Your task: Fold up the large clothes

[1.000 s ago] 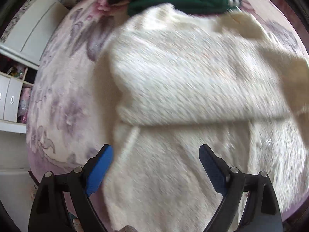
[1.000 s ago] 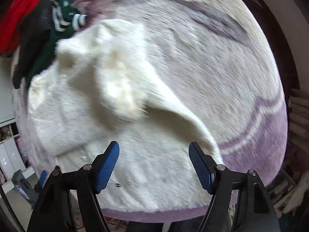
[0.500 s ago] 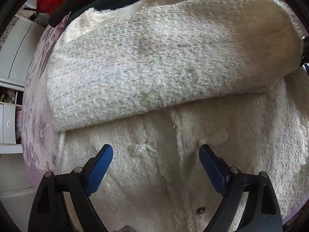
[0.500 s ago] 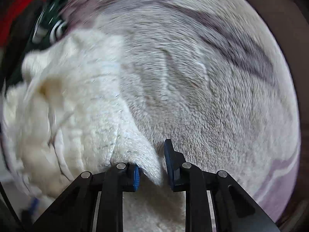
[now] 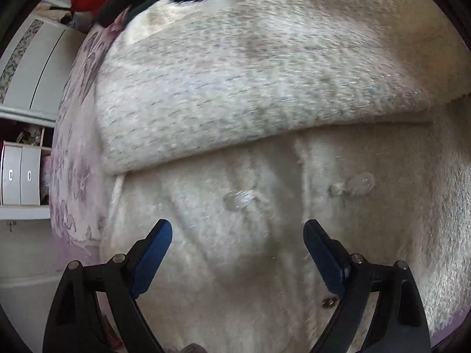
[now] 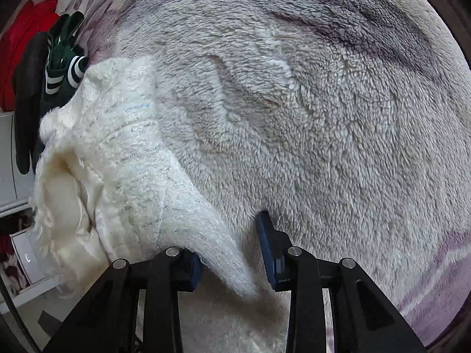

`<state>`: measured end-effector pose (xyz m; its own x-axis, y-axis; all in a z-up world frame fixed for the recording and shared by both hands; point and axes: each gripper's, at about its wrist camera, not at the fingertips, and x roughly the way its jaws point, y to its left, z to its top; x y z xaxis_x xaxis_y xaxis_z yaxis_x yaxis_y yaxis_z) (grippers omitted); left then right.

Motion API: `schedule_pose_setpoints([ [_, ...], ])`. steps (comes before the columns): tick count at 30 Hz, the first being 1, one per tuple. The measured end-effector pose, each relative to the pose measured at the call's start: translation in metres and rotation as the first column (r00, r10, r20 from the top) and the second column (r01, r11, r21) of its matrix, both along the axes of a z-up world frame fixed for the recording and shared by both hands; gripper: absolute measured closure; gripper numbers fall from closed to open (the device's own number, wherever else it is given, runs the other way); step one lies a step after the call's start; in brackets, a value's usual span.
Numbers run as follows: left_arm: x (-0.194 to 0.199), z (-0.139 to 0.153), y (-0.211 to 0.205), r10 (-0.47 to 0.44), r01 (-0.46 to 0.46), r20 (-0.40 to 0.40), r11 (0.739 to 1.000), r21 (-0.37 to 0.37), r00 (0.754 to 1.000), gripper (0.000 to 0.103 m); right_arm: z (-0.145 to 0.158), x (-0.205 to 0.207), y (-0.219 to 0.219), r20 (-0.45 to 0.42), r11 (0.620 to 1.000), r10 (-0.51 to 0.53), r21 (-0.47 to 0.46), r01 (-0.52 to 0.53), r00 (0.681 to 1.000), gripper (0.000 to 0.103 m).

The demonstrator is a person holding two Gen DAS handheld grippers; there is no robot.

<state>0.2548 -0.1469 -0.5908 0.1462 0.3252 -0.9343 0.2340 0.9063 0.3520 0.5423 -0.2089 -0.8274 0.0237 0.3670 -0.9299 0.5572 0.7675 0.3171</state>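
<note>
Bed covered by a fluffy grey-lilac floral blanket (image 6: 338, 117), with a white cupboard (image 5: 38, 73) and small drawers (image 5: 20, 176) off to its left side. A cream knitted cardigan (image 5: 250, 88) lies spread across the blanket, its upper part folded down in a thick roll over the lower front, where clear buttons (image 5: 238, 198) show.

Versus a second ago: the left gripper (image 5: 238, 235) has dropped nearer the cardigan front, jaws just as widely spread, nothing between them, hovering over the button strip. The right gripper (image 6: 229, 253) went from wide apart to nearly closed half a second back; now its jaws are opening again. A fold of the cardigan's edge (image 6: 217, 247) sits between them, resting against the left pad, clear of the right pad. That lifted part bunches up to the gripper's left.

Around: a pile of red (image 6: 26, 44), black (image 6: 26, 103) and green striped (image 6: 61, 67) clothes at the far end of the bed, touching the cardigan's top edge. The raised cardigan fold hides the blanket behind it in the right view.
</note>
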Motion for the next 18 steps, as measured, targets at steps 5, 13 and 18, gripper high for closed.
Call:
schedule_pose_setpoints([
  [5,0.017,0.014,0.09,0.114,-0.125,0.077,0.978,0.169,0.991,0.012,0.042,-0.023,0.013,0.012,0.996,0.091,0.002,-0.091,0.996,0.047],
  [13,0.086,-0.037,0.177,0.124,-0.146,0.101,0.953,0.265,0.987,0.0,0.049,-0.051,0.036,-0.04,0.995,0.053,-0.087,-0.056,0.998,0.047],
  [18,0.077,-0.032,0.203,0.22,-0.23,0.107,0.969,0.088,0.97,0.0,0.049,-0.049,0.061,-0.026,0.997,-0.029,-0.077,0.027,0.999,0.047],
])
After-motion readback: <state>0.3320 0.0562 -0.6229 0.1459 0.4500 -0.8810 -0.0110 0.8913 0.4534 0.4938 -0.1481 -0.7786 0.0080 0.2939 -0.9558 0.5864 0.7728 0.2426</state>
